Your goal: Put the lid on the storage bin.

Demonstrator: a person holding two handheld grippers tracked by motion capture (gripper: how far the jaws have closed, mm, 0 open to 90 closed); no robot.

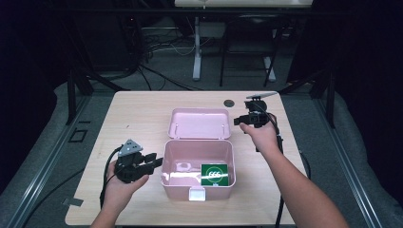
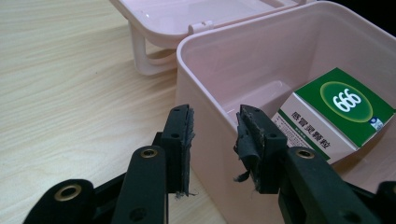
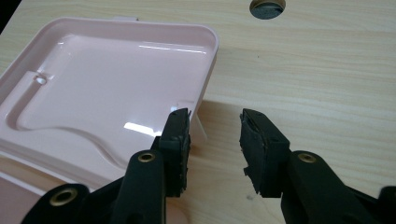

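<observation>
From above I see my left hand-held gripper gaping empty beside the pink box. Its own view adds the green carton's print. My right hand-held gripper, half open and empty, faces the lid's corner near the desk's far edge.

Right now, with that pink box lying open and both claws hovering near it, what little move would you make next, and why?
Probably ease the right gripper onto the lid's near edge and close on it. The lid lies flat open behind the pink box, the green-and-white carton already sits inside, and that gripper's open jaws stand empty beside the lid's corner. The left gripper, jaws astride the box's wall, seems placed to steady it.
</observation>
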